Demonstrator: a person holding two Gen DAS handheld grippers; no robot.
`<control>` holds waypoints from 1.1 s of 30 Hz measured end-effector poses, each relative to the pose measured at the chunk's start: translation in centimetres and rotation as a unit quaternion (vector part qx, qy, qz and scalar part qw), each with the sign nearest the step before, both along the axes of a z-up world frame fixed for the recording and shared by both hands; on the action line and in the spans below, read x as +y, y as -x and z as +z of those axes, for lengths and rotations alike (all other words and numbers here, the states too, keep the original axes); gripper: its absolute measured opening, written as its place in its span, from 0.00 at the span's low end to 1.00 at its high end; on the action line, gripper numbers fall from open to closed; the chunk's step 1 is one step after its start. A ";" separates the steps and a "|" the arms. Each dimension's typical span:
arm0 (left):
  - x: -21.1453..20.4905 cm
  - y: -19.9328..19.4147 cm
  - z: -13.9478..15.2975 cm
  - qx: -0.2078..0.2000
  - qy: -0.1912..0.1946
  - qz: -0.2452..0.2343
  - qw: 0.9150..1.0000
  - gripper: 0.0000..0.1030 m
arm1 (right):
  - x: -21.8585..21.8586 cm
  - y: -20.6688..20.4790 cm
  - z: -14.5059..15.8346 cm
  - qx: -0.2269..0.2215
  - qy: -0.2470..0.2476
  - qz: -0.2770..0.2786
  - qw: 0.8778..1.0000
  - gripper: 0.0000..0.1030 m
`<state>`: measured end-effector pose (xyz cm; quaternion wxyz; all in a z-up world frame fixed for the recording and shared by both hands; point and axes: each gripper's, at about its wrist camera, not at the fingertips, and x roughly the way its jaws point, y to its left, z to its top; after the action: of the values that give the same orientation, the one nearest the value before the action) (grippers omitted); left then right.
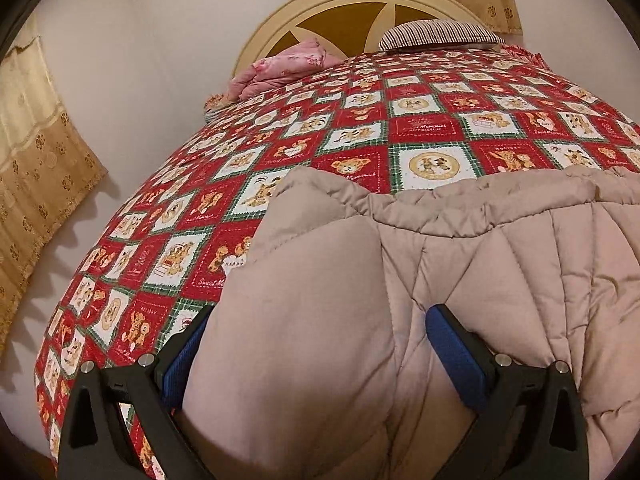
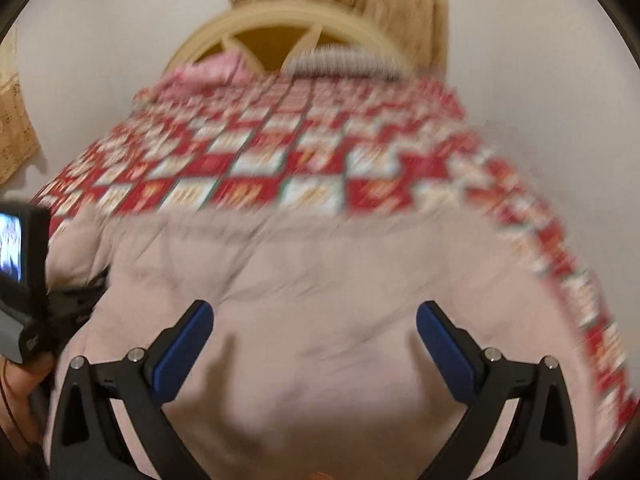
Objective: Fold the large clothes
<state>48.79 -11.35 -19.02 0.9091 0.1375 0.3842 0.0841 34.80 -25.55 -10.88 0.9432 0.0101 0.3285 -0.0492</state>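
In the left wrist view, a gold curtain (image 1: 36, 168) hangs on the wall far to the left of the left hand-held gripper (image 1: 316, 320). A bed with a red teddy-bear quilt (image 1: 248, 168) spreads out ahead of it. At the far end stands a cream headboard (image 1: 280, 20), with a pink blanket (image 1: 280, 68) and a striped pillow (image 1: 436, 34) lying against it. A big puffy beige coat (image 1: 500, 240) lies on the near end of the bed. A fat fold of the coat sits between the two blue pads (image 1: 456, 356) of the left hand-held gripper, which are spread wide. It is not clear if they squeeze the fold.

The right wrist view is blurry. At its left edge is the other tool with a small screen (image 2: 12, 240), and part of a hand (image 2: 20, 392) under it. The right hand-held gripper (image 2: 314, 320) is open wide, just above the flat beige coat (image 2: 320, 264). The quilt (image 2: 248, 160) shows ahead and to its right.
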 end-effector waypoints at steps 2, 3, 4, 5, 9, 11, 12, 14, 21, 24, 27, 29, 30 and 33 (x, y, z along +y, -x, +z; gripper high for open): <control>0.0 0.0 0.0 0.000 -0.002 0.000 1.000 0.99 | -3.1 -0.9 -0.3 0.009 0.014 -0.028 0.999 1.00; -0.1 0.0 0.0 -0.001 -0.003 0.000 1.000 0.99 | -4.2 -1.3 -0.9 0.017 0.012 -0.039 0.999 1.00; -0.1 0.1 0.0 -0.001 -0.003 0.000 1.000 0.99 | -5.5 -1.8 -2.0 0.033 0.008 -0.051 0.998 1.00; -0.1 0.1 0.0 -0.001 -0.004 0.000 1.000 0.99 | -6.1 -2.3 -2.7 0.045 0.010 -0.059 0.997 1.00; -0.1 0.1 0.0 -0.014 -0.006 0.005 1.000 0.99 | -7.4 -2.8 -5.3 0.059 -0.021 -0.064 0.996 1.00; -0.2 0.1 0.0 -0.014 -0.008 0.006 1.000 0.99 | -7.4 -3.0 -5.8 0.055 -0.025 -0.063 0.996 1.00; -0.2 0.1 0.0 -0.014 -0.009 0.006 1.000 0.99 | -7.7 -3.2 -6.0 0.055 -0.028 -0.062 0.996 1.00; -0.3 0.1 -0.1 -0.013 -0.011 0.007 1.000 0.99 | -8.4 -3.4 -6.4 0.059 -0.048 -0.061 0.995 1.00; -0.3 0.1 -0.1 -0.014 -0.010 0.007 1.000 0.99 | -8.8 -3.9 -7.2 0.073 -0.059 -0.067 0.993 1.00; -0.2 0.1 -0.1 -0.012 -0.006 0.008 1.000 0.99 | -8.7 -4.2 -7.2 0.078 -0.050 -0.069 0.993 1.00; -0.2 0.1 -0.1 -0.013 -0.004 0.009 1.000 0.99 | -8.1 -3.5 -5.9 0.088 -0.031 -0.080 0.992 1.00; -0.1 0.1 -0.1 -0.013 -0.003 0.009 1.000 0.99 | -6.7 -1.2 -3.6 0.043 -0.035 -0.082 0.995 1.00; -0.2 0.1 -0.1 -0.014 -0.003 0.009 1.000 0.99 | -6.1 -0.4 -2.9 0.025 -0.044 -0.075 0.996 1.00; -0.1 0.2 -0.1 -0.014 -0.001 0.009 1.000 0.99 | -2.4 2.6 -0.5 -0.033 -0.069 -0.025 0.997 1.00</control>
<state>48.62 -11.48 -19.15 0.9135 0.1335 0.3724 0.0949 32.15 -27.96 -11.41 0.9491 0.0849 0.2991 -0.0496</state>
